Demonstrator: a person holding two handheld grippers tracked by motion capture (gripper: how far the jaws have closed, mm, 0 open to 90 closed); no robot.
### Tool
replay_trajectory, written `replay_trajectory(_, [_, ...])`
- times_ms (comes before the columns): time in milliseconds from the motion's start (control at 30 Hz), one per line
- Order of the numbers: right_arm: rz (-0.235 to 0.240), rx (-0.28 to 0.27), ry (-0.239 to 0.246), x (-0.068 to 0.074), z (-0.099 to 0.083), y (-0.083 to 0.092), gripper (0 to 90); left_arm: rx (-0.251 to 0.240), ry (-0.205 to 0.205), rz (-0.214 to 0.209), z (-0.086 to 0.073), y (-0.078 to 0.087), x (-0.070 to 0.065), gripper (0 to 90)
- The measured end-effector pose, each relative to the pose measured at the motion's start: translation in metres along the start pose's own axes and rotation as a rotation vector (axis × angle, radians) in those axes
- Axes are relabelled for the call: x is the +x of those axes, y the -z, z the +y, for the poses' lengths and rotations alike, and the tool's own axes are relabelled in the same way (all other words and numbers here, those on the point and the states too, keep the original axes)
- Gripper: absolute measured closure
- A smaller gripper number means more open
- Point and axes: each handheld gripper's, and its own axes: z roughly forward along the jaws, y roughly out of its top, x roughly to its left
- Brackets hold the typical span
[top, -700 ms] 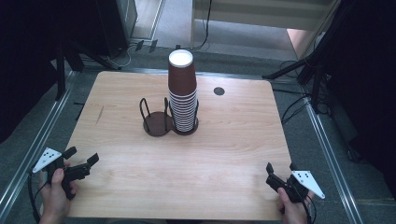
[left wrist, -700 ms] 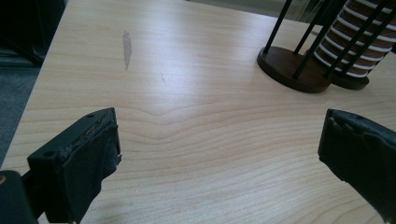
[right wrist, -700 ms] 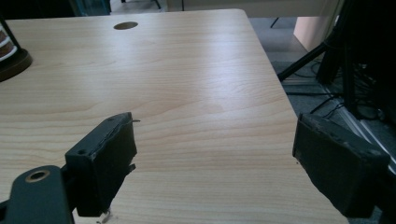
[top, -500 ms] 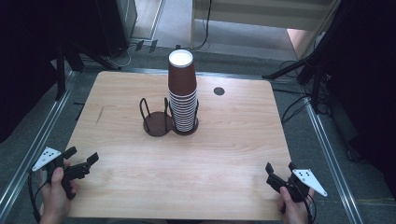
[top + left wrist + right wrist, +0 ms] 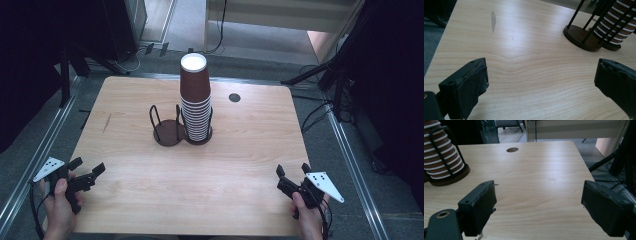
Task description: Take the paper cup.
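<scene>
A tall stack of brown paper cups stands upside down in the right ring of a dark two-ring wire holder at the table's middle; the left ring is empty. The stack and holder base sit at the upper right of the left gripper view, and the stack at the upper left of the right gripper view. My left gripper is open at the table's near left edge. My right gripper is open near the front right corner. Nothing lies between either pair of jaws.
The wooden table has a round cable hole at the back right and a grey scuff at the left. Dark stands and cables flank the table on the floor.
The left gripper has edged slightly along the near left edge. The right gripper, cups and holder have stayed where they were.
</scene>
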Motion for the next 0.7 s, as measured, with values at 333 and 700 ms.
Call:
replay_trajectory(333, [0.062,0.040,0.043,0.028,0.018,-0.007,12.4,0.002,0.003,-0.009,0.000,0.000,0.000,0.0])
replay_trajectory(700, [0.106,0.036,0.067,0.051,0.025,-0.018,7.5,-0.002,0.004,-0.015,-0.001,0.001,0.000,0.0])
